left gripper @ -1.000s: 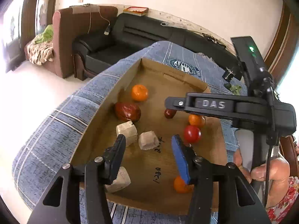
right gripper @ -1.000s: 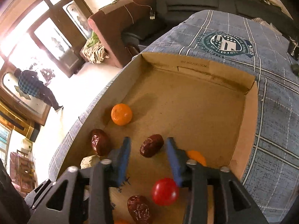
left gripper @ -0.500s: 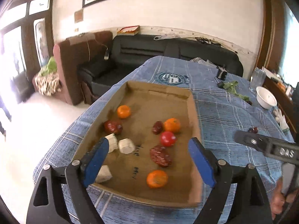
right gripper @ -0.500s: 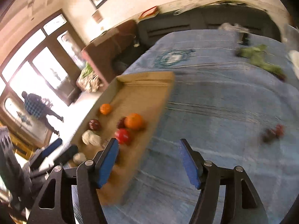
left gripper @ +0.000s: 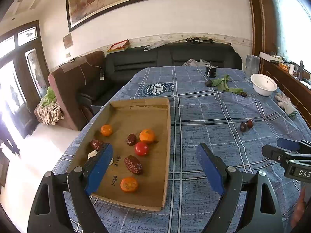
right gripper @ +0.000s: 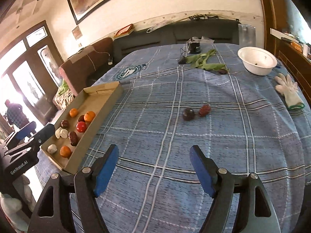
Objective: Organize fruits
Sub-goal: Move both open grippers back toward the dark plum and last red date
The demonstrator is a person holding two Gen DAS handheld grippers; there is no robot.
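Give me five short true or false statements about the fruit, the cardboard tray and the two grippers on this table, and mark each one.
1. Two dark fruits lie on the tablecloth outside the cardboard tray. True.
2. The right gripper is holding a fruit. False: its jaws have just been opening, nothing between them.
3. The red tomato lies inside the tray. True.
4. The white bowl sits inside the tray. False: it stands on the tablecloth at the far right.
5. The left gripper is clamped shut. False: it is open and empty.
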